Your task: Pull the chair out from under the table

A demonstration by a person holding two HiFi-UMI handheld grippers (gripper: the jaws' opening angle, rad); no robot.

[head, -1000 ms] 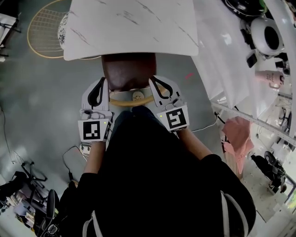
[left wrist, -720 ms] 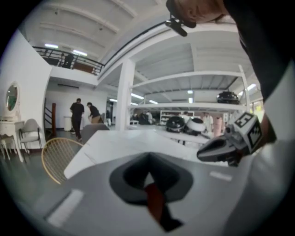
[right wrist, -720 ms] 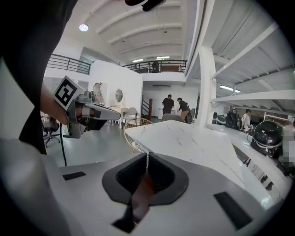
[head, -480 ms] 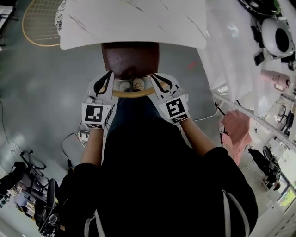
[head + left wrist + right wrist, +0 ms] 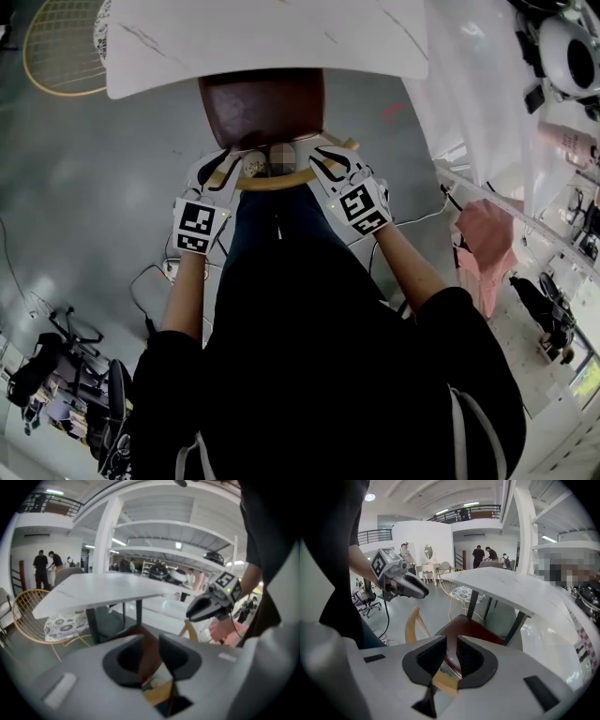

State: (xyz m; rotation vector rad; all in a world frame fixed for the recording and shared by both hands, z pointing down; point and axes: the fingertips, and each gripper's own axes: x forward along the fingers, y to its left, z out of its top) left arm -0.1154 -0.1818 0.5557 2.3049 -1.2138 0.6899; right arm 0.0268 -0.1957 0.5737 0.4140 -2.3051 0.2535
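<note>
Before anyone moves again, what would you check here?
1. Right hand-held gripper shut on backrest: ok.
2. Left hand-held gripper gripping backrest: not ok. Its jaws have just been opening, with the backrest between them.
3. Seat out from under table: cannot tell. The tabletop hides its far edge.
4. Floor cable apart from chair: ok.

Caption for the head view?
Right tool shut on chair backrest; left tool, jaws just opening, around it; seat partly under table.
</note>
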